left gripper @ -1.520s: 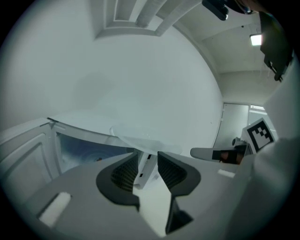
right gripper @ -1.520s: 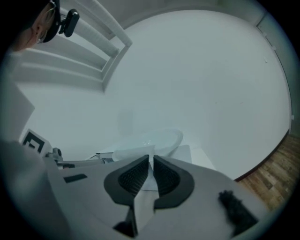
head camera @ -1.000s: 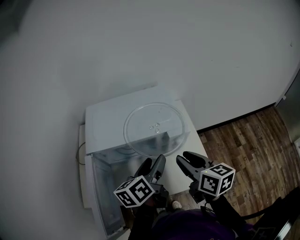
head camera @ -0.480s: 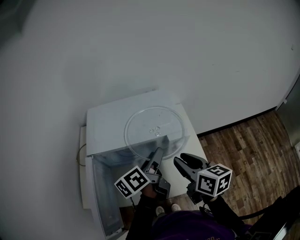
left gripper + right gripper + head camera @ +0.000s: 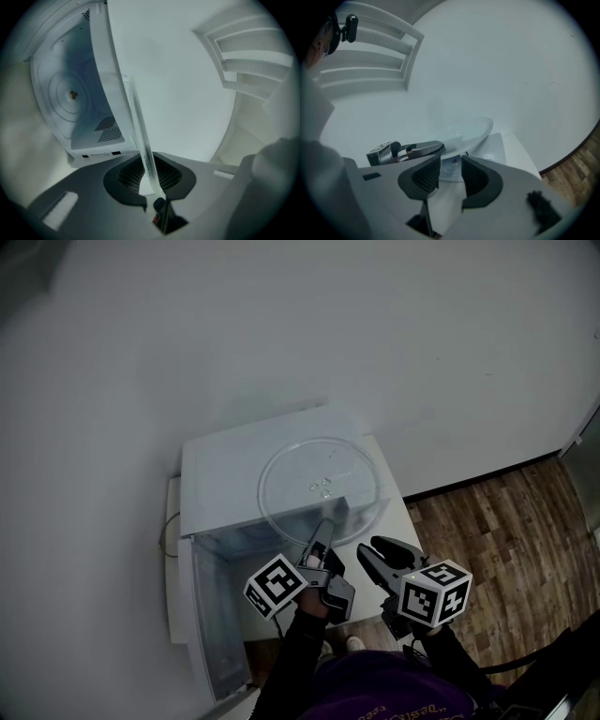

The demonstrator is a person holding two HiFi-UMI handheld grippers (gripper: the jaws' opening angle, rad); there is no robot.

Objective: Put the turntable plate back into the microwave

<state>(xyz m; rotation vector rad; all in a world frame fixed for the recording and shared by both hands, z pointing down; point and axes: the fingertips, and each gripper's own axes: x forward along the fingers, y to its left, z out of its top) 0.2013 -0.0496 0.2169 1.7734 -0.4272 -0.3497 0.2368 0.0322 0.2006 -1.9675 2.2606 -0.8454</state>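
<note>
Turntable plate [image 5: 319, 486] atop microwave [image 5: 220, 474] (door [image 5: 211, 624] hangs left).

Shows only the edge of the turntable plate [image 5: 140, 131] between the closing left tongs [image 5: 149, 180]. Cannot read the print on the microwave [image 5: 101, 152] just left of them, nor identify the dark fuzzy patch [image 5: 541, 211] right of the right tongs [image 5: 451, 165].

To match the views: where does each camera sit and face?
Head view: on the head, steeply down on microwave and plate; left gripper and right gripper show.
Left gripper view: on that gripper, along jaws closing on the plate's rim.
Right gripper view: on that gripper, past open jaws toward the plate.
All share the plate.
</note>
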